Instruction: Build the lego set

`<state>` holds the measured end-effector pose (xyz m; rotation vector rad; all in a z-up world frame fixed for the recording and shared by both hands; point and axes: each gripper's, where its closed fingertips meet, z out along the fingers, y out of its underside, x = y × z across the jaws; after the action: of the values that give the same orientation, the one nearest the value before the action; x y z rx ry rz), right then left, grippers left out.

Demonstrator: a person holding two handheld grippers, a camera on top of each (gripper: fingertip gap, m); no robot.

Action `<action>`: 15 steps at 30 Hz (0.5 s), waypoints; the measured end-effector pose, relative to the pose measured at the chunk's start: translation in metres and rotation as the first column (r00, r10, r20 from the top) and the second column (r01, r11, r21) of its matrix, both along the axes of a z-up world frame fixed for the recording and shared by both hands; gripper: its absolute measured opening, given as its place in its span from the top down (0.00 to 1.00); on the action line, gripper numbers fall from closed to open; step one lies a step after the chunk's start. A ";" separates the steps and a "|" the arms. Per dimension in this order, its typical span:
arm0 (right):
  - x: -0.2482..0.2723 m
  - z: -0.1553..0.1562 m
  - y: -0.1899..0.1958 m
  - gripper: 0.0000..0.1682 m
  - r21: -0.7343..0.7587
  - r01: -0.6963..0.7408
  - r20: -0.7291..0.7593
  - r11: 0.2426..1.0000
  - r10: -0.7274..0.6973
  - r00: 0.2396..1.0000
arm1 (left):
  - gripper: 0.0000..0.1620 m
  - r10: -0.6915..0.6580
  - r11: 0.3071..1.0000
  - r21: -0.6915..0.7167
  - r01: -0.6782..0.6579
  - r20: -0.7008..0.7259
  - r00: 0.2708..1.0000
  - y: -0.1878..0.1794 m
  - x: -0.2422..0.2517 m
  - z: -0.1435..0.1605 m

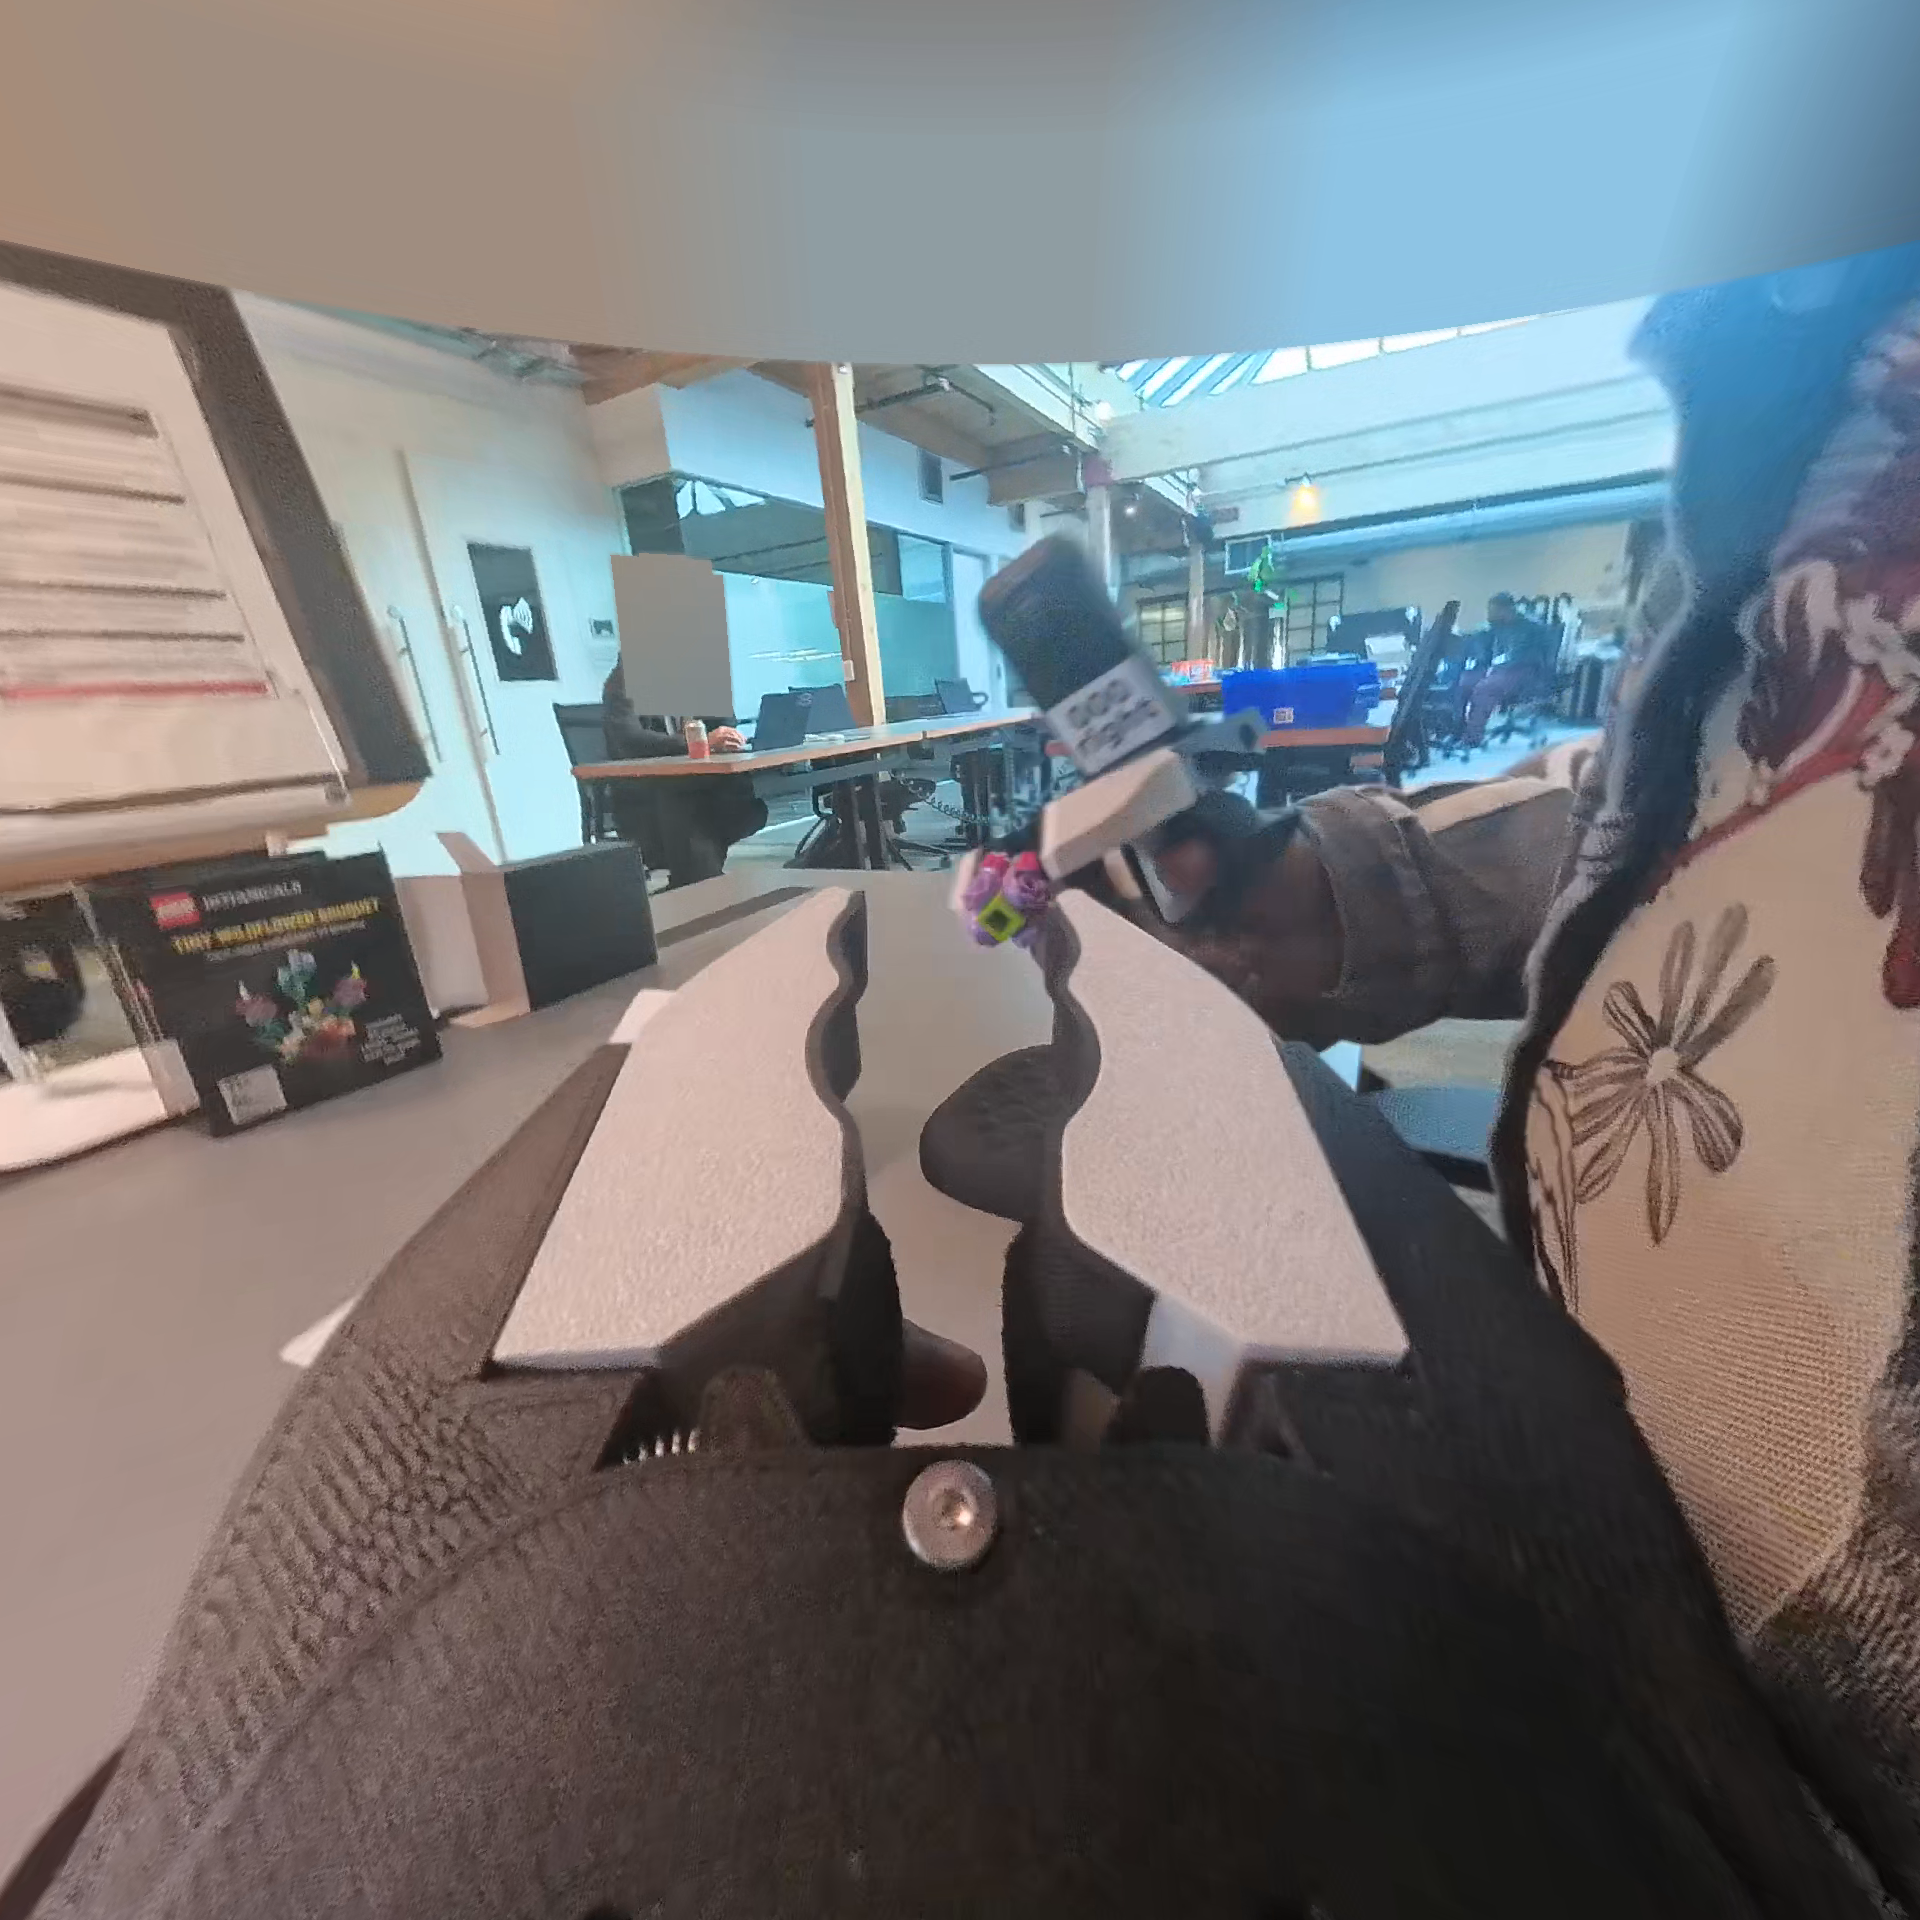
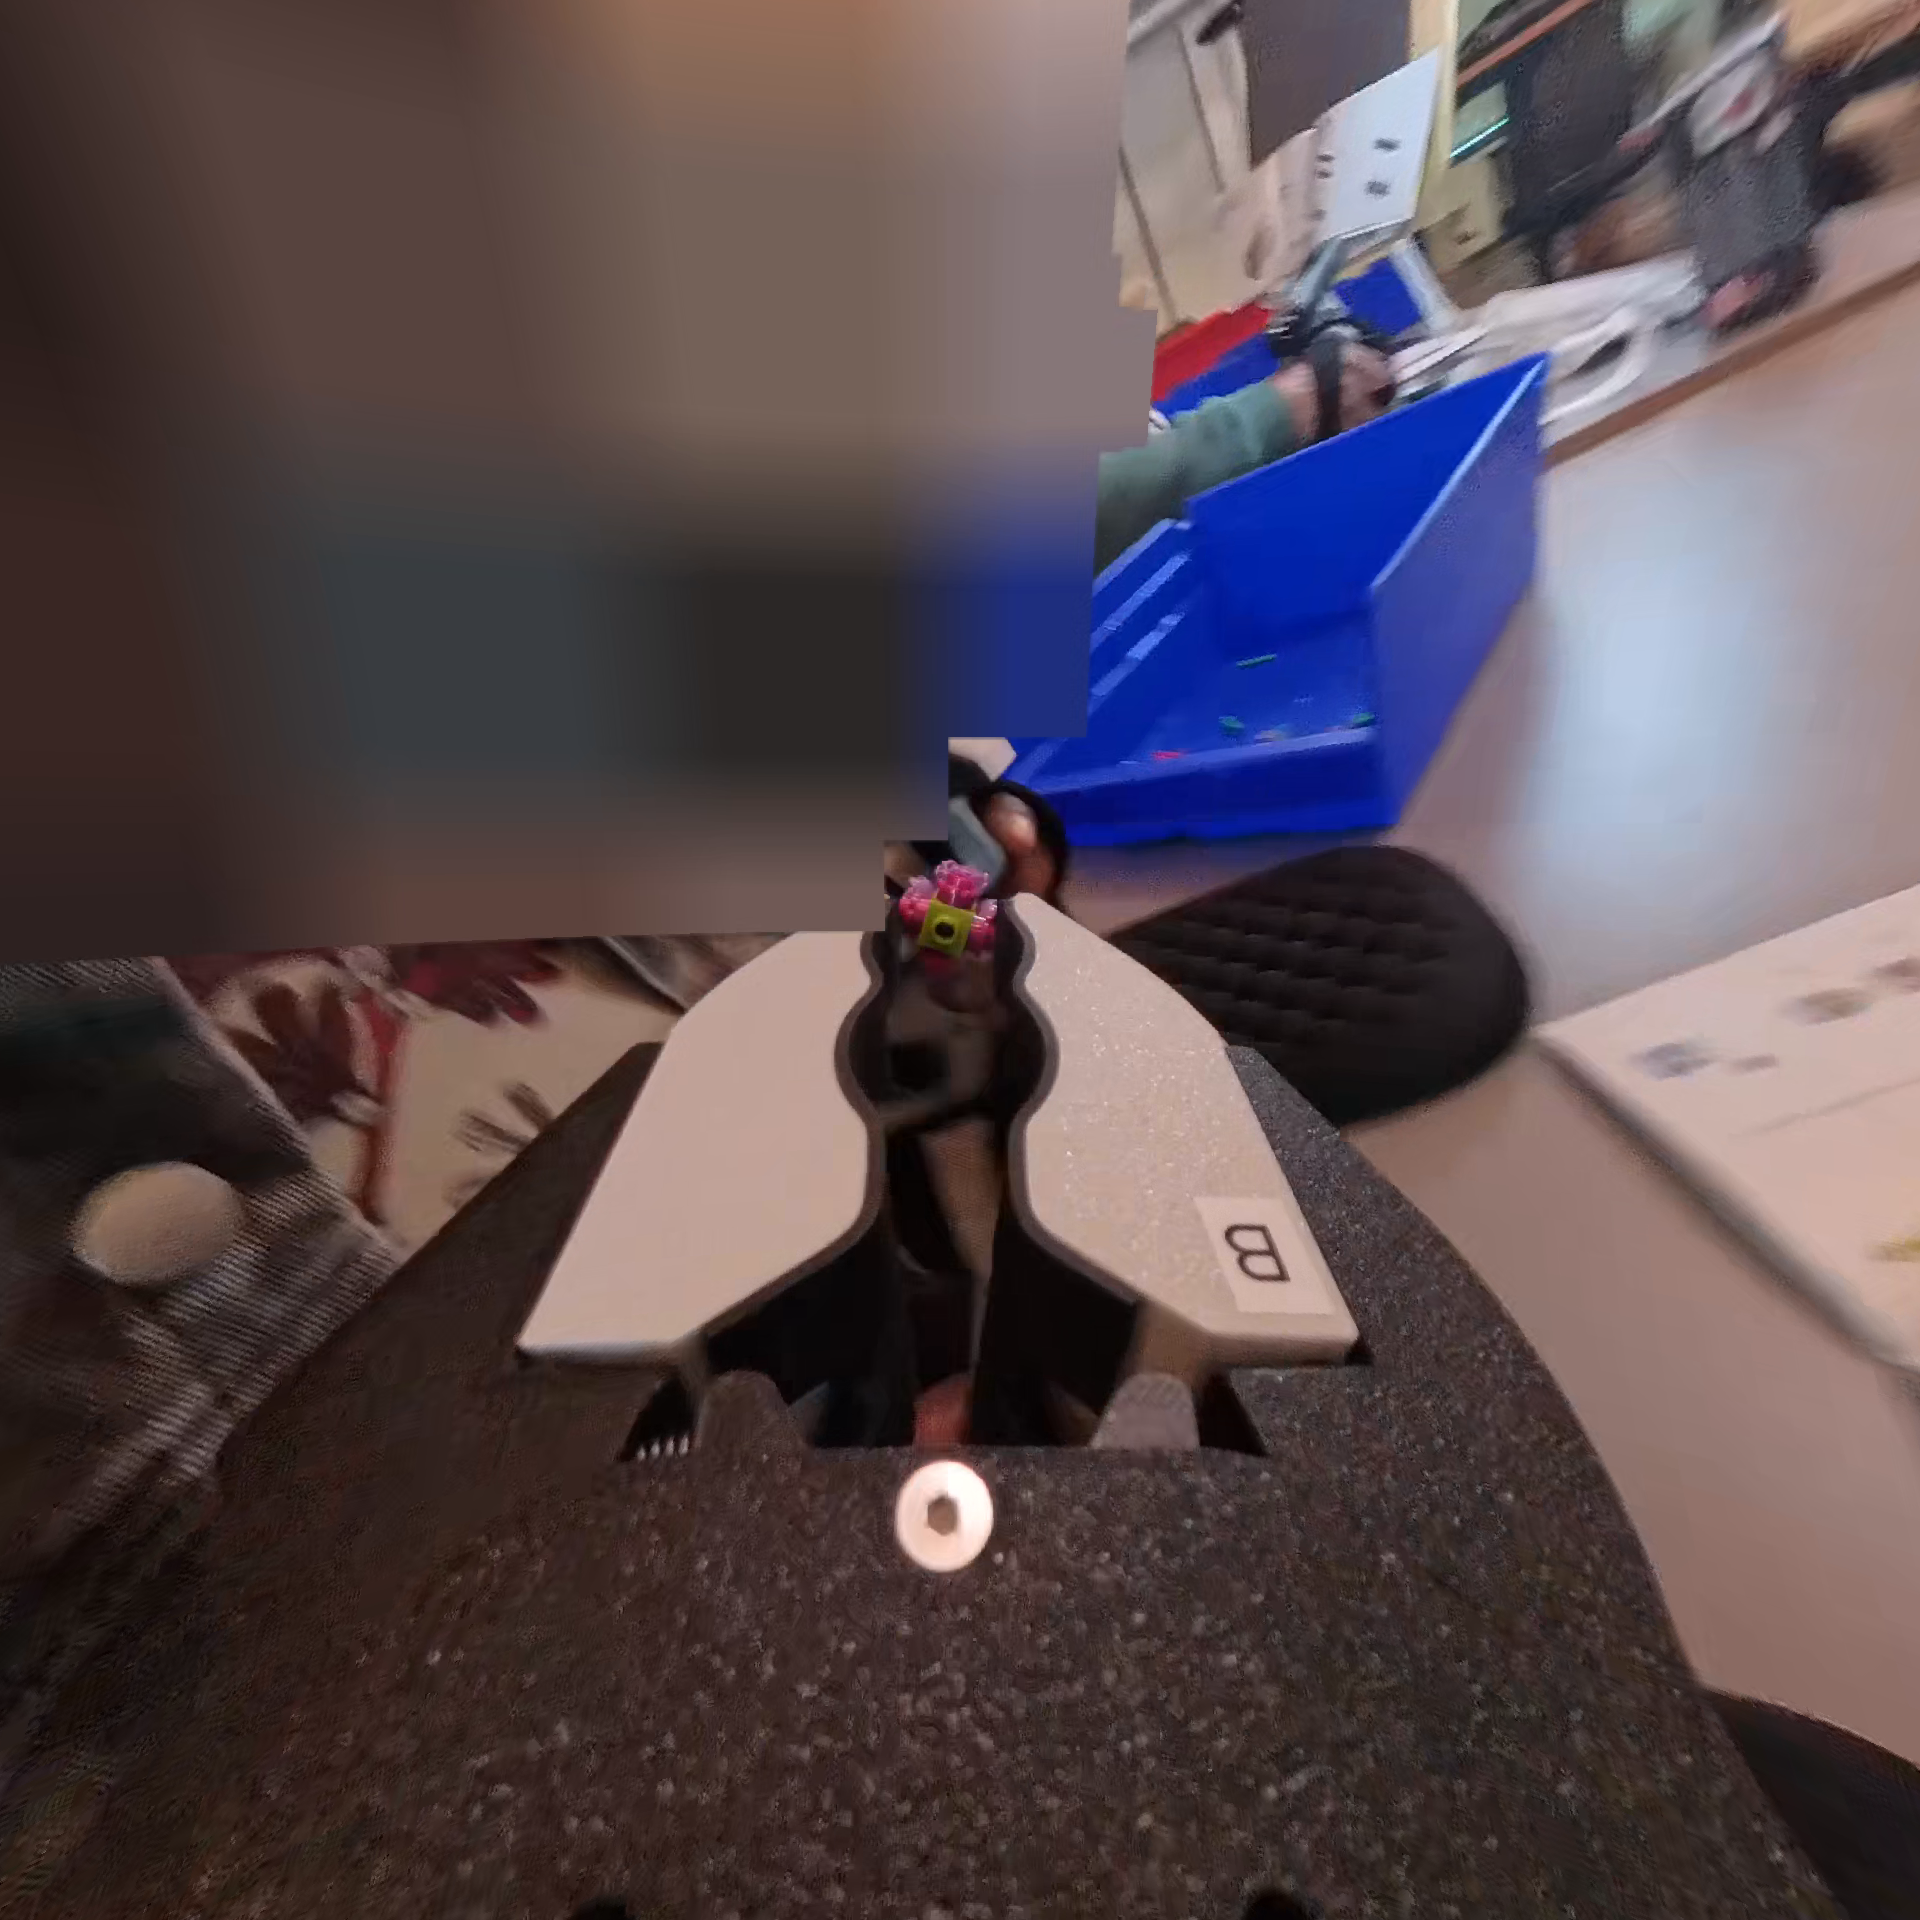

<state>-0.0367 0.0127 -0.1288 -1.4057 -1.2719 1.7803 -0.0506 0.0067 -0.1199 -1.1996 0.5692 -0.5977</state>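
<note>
Flower piece, pink buds around a lime brick, is pinched at the right gripper tips, held in the air. Left gripper is spread, nothing between its fingers. Only the left view shows the right gripper from outside, the piece at its tip, plus set box standing on the table. Only the right view shows a blue bin with loose bits and a booklet at right.

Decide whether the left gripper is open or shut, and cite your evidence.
Open. In the left wrist view, a clear gap separates the left gripper fingertips, and nothing sits between them.
</note>
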 end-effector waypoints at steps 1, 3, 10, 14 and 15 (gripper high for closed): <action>0.002 -0.001 0.003 0.90 0.131 0.039 0.018 0.991 -0.042 0.999 | 0.81 -0.013 0.999 -0.035 0.014 0.015 1.000 0.001 -0.001 -0.002; 0.006 0.000 0.006 0.90 0.389 0.084 0.025 0.917 -0.102 0.994 | 0.81 -0.067 0.987 -0.146 0.073 0.045 0.997 0.004 0.004 -0.008; 0.015 0.029 -0.016 0.90 0.608 0.154 -0.207 0.779 -0.031 0.978 | 0.86 -0.393 0.824 -0.217 0.524 0.449 0.803 -0.004 0.024 0.013; 0.018 0.029 -0.021 0.89 0.535 0.179 -0.281 0.826 -0.026 0.959 | 0.87 -0.445 0.852 -0.174 0.494 0.258 0.858 -0.013 0.044 0.010; 0.020 0.029 -0.023 0.89 0.510 0.176 -0.297 0.842 -0.020 0.955 | 0.87 -0.435 0.870 -0.148 0.471 0.219 0.873 -0.014 0.045 0.012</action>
<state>-0.0172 -0.0099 -0.0998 -0.8513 -1.3672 1.3457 -0.0052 -0.0070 -0.1081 -1.1849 0.6557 -1.1787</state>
